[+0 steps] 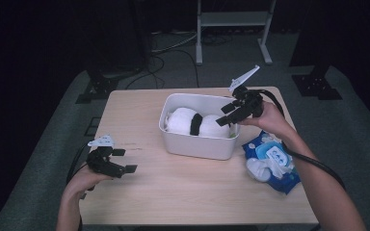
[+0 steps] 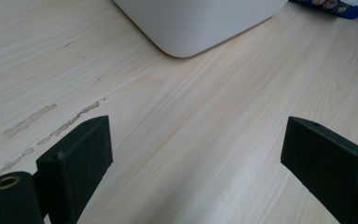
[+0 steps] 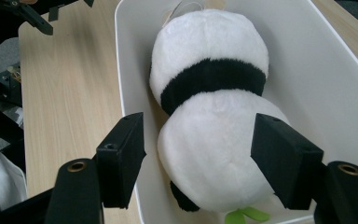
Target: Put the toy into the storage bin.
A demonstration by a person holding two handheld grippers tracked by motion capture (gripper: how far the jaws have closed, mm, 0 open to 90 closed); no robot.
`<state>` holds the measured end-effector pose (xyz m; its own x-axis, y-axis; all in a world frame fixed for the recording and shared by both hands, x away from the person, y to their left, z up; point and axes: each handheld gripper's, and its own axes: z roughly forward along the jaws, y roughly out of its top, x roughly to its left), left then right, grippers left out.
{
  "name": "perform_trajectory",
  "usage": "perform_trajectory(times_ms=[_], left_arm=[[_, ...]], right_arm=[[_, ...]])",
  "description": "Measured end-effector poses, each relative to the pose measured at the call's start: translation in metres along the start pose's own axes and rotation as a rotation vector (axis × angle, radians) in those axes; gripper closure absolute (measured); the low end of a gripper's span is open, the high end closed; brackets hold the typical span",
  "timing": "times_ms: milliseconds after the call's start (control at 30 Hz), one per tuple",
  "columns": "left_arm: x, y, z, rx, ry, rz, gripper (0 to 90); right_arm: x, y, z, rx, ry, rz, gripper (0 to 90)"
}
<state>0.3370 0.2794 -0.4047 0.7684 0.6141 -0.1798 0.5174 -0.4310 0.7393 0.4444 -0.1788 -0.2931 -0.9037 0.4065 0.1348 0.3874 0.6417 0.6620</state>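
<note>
- Panda (image 3: 212,135): plush, lying inside the white bin (image 1: 197,144) at mid-desk; placement looks done (or a pick-up is not yet begun — cannot tell which).
- Right gripper (image 1: 231,114): above the bin's right end, jaws spread either side of the panda, gripping nothing.
- Left gripper (image 1: 120,161): low over the desk (image 1: 173,192) at left, jaws wide, empty, well apart from the bin.
- Blue wipes pack (image 1: 272,161): beside the bin, right; untouched.
- Remaining: judged little or nothing.
</note>
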Motion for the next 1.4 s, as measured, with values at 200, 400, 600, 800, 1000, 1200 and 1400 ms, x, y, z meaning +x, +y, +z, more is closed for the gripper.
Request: perform_trajectory(times_ms=[200, 400, 600, 800, 1000, 1200, 1400], left_arm=[[-0.001, 0.0, 0.001, 0.001, -0.001, 0.0, 7.7], [-0.001, 0.0, 0.0, 0.0, 0.0, -0.001, 7.7], [-0.001, 0.0, 0.001, 0.0, -0.003, 0.0, 7.7], [-0.002, 0.0, 0.001, 0.002, -0.003, 0.005, 7.7], [-0.002, 0.0, 0.002, 0.002, -0.004, 0.004, 7.7], [-0.001, 0.0, 0.001, -0.001, -0.003, -0.002, 7.7], [-0.001, -0.001, 0.001, -0.001, -0.002, -0.004, 7.7]], right_arm=[[0.002, -0.007, -0.005, 0.0, -0.002, 0.007, 32.6], [0.004, -0.015, -0.01, -0.005, -0.009, 0.019, 32.1], [0.006, -0.026, -0.016, -0.013, -0.013, 0.036, 31.8], [0.007, -0.04, -0.022, -0.021, -0.019, 0.052, 31.6], [0.007, -0.052, -0.027, -0.026, -0.025, 0.069, 31.1], [0.007, -0.064, -0.03, -0.035, -0.027, 0.086, 31.0], [0.008, -0.075, -0.034, -0.043, -0.036, 0.1, 30.5]])
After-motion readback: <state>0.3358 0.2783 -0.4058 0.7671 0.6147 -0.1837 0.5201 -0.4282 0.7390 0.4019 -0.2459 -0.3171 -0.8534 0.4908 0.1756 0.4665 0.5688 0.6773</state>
